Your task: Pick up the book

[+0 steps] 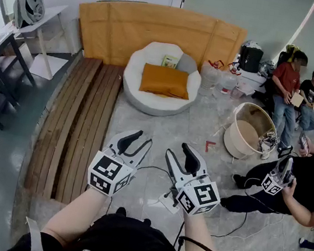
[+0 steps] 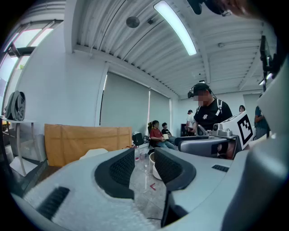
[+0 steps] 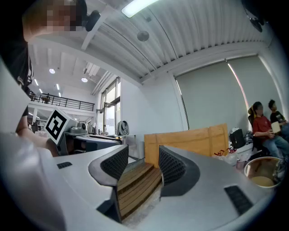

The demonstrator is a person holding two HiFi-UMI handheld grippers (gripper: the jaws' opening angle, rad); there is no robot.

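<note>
so the book, or what looks like it, is a small greenish thing at the back edge of the round white seat, tucked just behind the far edge of the orange cushion that fills the middle of that seat. It's too small to say more about it. The seat sits on the grey floor, with its back toward a tall tan board. Clear plastic jugs stand just beside its right side, and a run of wooden slats lies along its left side. Further right on the floor there's a tipped round tub and a little red corner mark. Two people sit by the right wall. Both grippers are well apart from the book, side by side at the near end of the floor and pointing roughly level toward the seat. The left gripper is closed down with nothing in it. The right gripper has its jaws a little apart, also empty, with just the slats showing through the gap in its own view.
</note>
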